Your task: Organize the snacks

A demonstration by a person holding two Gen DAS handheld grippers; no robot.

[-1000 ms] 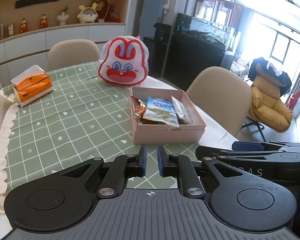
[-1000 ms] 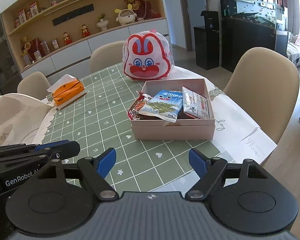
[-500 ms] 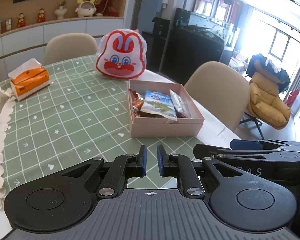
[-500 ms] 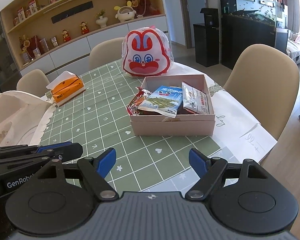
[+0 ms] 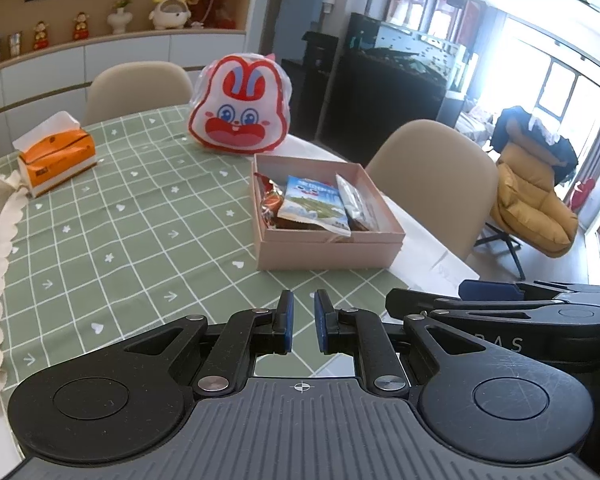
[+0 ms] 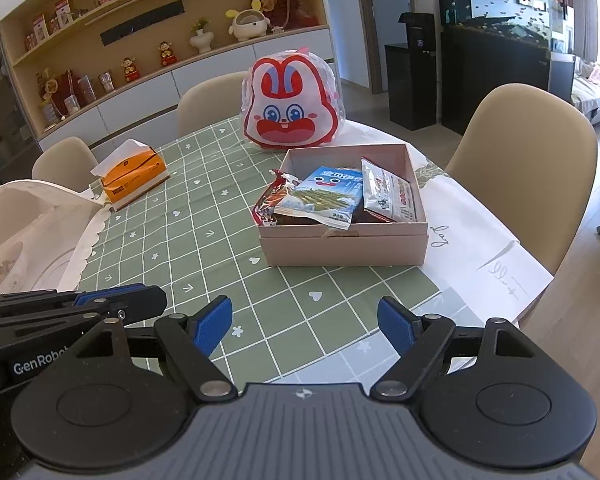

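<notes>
Snacks sit packed in the pink box (image 6: 342, 246) on our bench (image 6: 204, 240), which wears a green checked cloth: a blue-and-white packet (image 6: 326, 196) lies across the middle, a silvery white packet (image 6: 388, 196) leans against the box's right wall, and a red wrapper (image 6: 270, 202) pokes over the left rim. Just behind the box stands a rabbit-faced bag (image 6: 290, 110), red and white in clear plastic, upright and close to the box's far wall, though we cannot tell whether they touch. An orange tissue box (image 6: 134, 178) rests well to the left, near the cloth's far edge. We hold our left gripper (image 5: 301, 326) low over the near edge of the bench, its blue-padded fingers (image 5: 287, 322) drawn close with only a narrow gap between them and nothing in it. Our right gripper (image 6: 304, 326) hovers beside it, fingers (image 6: 212, 324) spread wide and empty, the box straight ahead and well apart from them. Each gripper shows at the edge of the other's view. Beige chairs (image 6: 528, 152) ring the bench, and a shelf (image 6: 152, 28) of figurines runs along the back wall.
</notes>
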